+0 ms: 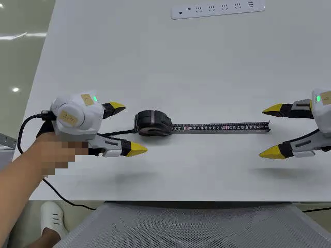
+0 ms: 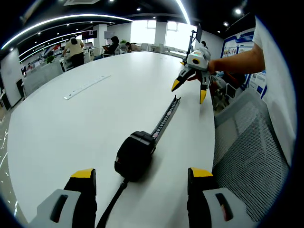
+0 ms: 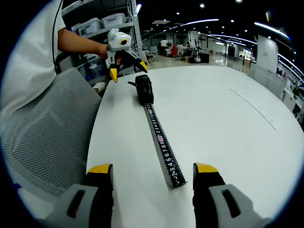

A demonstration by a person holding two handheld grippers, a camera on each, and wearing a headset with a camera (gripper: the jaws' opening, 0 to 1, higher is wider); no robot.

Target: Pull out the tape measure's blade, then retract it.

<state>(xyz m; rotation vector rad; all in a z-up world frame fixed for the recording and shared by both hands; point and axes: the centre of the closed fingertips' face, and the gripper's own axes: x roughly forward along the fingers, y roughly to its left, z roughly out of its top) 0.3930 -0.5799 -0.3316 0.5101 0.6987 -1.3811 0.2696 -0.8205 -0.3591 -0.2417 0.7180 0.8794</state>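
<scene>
Presently the tape [image 1: 153, 123] lies near the desk's [image 1: 155, 62] front edge, with its blade [image 1: 220, 126] drawn out parallel to that edge. Left gripper [image 1: 134, 128] is open, just behind the tape. Right gripper [image 1: 261, 132] is open, astride the blade's end, gripping nothing.

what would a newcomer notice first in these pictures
The black tape measure lies in the middle of the white table, its blade drawn out flat to the right. An open, yellow-tipped gripper waits at each end, gripping nothing: the left gripper by the tape measure, the right gripper by the blade's tip.
</scene>
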